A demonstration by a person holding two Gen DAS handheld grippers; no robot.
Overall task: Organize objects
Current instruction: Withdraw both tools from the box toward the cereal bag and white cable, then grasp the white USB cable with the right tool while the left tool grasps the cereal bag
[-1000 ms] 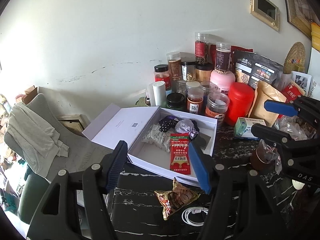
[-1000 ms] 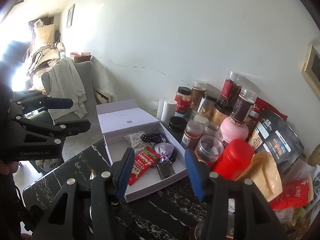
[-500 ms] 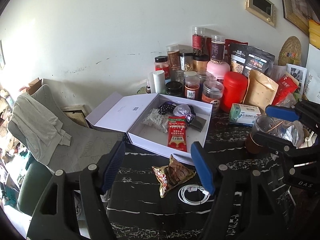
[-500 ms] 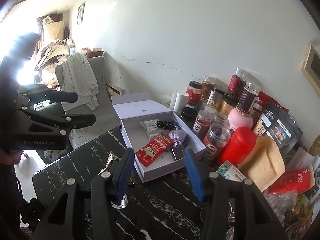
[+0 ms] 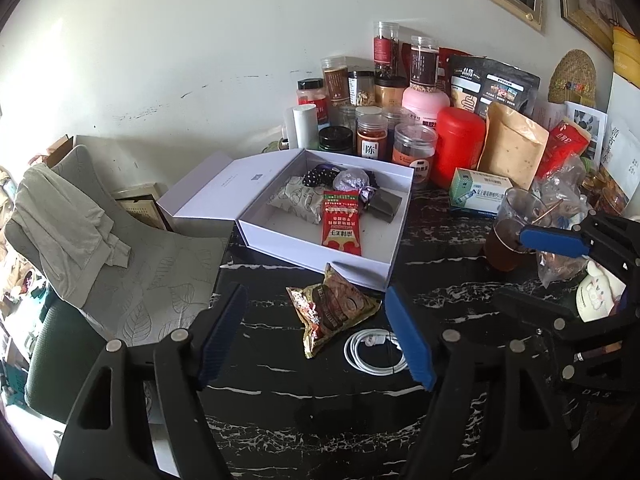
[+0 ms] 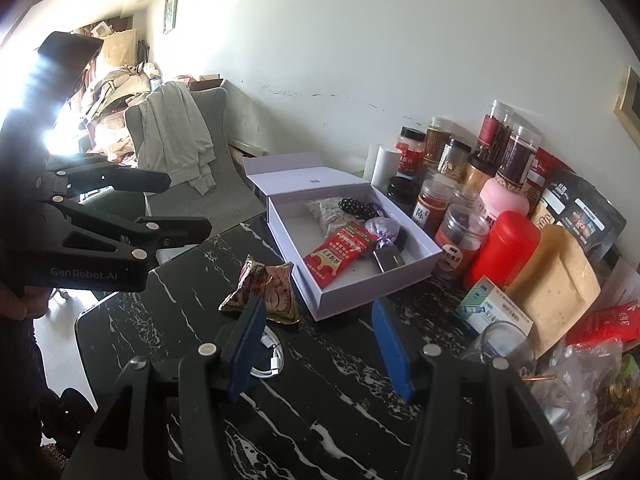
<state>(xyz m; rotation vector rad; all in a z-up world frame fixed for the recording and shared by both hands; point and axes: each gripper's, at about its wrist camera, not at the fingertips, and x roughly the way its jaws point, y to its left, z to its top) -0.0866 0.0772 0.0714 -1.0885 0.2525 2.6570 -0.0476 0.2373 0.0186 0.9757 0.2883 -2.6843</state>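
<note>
Left wrist view: the left gripper hangs over a black marble table, jaws opening with nothing gripped; a crumpled snack packet lies on the tabletop between its blue pads, a coiled white cable beside it, the open white box just beyond.

Right wrist view: the right gripper, jaws opening and empty, hovers with the packet beside its left pad, touching the box.
</note>
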